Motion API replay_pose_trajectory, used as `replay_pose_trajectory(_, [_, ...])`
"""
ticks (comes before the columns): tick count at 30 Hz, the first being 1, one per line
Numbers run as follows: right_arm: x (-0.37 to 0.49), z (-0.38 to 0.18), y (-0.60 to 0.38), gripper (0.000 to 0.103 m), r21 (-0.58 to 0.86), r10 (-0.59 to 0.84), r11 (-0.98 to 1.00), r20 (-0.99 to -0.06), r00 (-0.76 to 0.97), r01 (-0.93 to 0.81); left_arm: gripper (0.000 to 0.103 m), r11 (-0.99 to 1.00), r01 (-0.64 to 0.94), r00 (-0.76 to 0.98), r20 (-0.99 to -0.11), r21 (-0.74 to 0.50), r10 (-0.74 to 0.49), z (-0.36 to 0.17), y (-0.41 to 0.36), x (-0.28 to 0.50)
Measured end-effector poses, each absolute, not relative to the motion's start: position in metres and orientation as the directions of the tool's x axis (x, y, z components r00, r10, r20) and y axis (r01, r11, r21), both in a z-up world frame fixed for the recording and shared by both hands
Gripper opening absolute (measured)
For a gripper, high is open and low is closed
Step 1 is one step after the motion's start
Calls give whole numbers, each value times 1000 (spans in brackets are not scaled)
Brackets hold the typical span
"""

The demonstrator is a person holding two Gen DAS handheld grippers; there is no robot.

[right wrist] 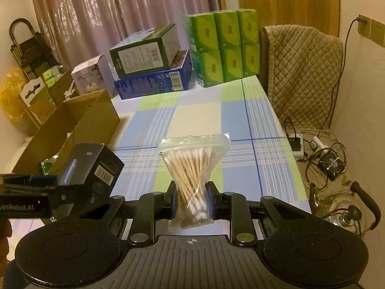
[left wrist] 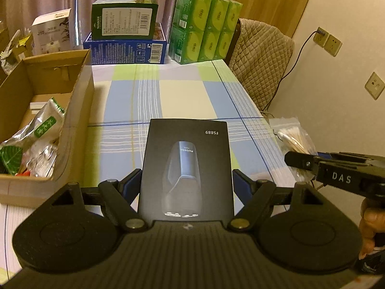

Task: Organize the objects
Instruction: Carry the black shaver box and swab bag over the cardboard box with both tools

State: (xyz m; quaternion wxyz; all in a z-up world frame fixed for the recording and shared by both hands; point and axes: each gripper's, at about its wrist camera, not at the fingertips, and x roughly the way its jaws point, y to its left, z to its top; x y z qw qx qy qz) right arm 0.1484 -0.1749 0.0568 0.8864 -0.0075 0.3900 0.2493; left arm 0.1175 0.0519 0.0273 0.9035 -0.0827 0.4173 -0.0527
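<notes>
Above the table's near edge, I hold two things clear of the checked cloth [left wrist: 182, 96]. My left gripper [left wrist: 186, 185] is closed flat on a rigid, matte black box [left wrist: 186, 166], fingers on its sides so it cannot twist. My right gripper [right wrist: 191, 198] pinches a soft clear bag of cotton swabs [right wrist: 192, 175] at its waist, crumpling the plastic. Along the left edge stands the open cardboard carton [left wrist: 79, 110], probably their destination.

The black box [left wrist: 186, 168] hides its own lower end behind the left tongs' body; print on the stacked cartons [left wrist: 125, 21] (far desk edge) is too small to read.
</notes>
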Motion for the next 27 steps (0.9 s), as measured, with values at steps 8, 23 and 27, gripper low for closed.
replay_pose_trajectory(8, [119,64,-175,21,183,432,883,-677,596,-433,76,985,20,659,-738,-172,-142,35,63,86])
replay_pose_trajectory(23, [84,58,-160,21,201,465,862,-675,572,-465,76,991,-5,661,-744,-132,-96,41,88,47])
replay_pose_trajectory(27, [78,57,-149,21,211,486,849,-671,560,-483,76,992,-28,662,-745,-125,-75,44,102,37])
